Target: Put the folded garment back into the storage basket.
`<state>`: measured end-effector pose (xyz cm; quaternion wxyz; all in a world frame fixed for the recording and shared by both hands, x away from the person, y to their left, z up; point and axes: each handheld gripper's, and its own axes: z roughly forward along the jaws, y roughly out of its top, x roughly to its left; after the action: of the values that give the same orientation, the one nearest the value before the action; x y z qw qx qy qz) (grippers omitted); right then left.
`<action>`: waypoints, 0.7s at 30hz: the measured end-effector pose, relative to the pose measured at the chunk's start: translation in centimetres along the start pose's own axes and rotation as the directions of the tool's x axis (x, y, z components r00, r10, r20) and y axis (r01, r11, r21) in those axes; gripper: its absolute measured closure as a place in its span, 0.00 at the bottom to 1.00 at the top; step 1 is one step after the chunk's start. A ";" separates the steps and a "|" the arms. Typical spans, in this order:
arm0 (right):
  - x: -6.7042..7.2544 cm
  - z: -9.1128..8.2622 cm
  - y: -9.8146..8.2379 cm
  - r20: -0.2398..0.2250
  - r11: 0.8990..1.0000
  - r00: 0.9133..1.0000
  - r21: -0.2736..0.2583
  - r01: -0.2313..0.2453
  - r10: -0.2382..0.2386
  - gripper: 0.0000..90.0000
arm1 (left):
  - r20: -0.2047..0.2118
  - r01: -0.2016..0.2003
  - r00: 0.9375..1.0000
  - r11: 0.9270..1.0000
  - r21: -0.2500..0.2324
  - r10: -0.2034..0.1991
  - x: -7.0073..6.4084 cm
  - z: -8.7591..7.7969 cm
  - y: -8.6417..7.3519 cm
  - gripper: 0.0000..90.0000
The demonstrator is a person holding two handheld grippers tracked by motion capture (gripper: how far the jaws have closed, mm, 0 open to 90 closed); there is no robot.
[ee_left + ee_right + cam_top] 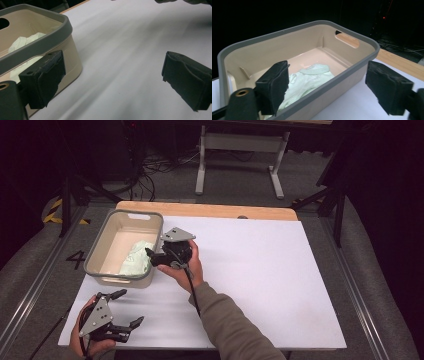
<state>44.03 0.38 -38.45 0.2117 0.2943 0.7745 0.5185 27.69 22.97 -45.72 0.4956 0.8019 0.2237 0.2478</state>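
Note:
A beige plastic bin (pixel 125 215) with a grey rim stands at the table's far left. A pale green cloth (pixel 137 257) lies crumpled inside it, toward the near right corner. My right gripper (pixel 152 257) hovers at the bin's right rim and points into it. In the right gripper view its jaws (pixel 327 75) stand wide open, and the cloth (pixel 309 77) lies below and beyond them, untouched. My left gripper (pixel 131 307) rests low at the table's front left, open with nothing between its jaws (pixel 112 65). The bin wall (pixel 72 62) rises just past its left jaw.
A white sheet (pixel 260 270) covers the table, with a wooden strip (pixel 210 210) along the far edge. A white table frame (pixel 240 150) and cables (pixel 160 165) stand on the floor behind. A dark tripod leg (pixel 340 215) is at the right.

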 end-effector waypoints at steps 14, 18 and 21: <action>-0.7 -1.5 0.1 0.051 1.000 0.998 -0.002 0.031 -0.031 0.08 | 0.000 -0.003 1.000 1.000 0.007 0.003 -0.1 0.1 0.0 0.07; -0.9 -2.0 0.2 0.065 0.999 0.996 0.004 0.053 -0.053 0.08 | 0.001 -0.005 1.000 1.000 0.009 0.005 -0.1 0.2 0.0 0.07; -1.0 -2.5 0.2 0.081 0.997 0.994 0.012 0.078 -0.079 0.09 | 0.001 -0.001 1.000 1.000 0.011 0.001 -0.1 0.2 0.0 0.07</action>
<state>43.25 -1.92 -37.35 0.2619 0.2856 0.7784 0.4938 27.71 22.76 -45.83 0.4913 0.8048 0.2242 0.2463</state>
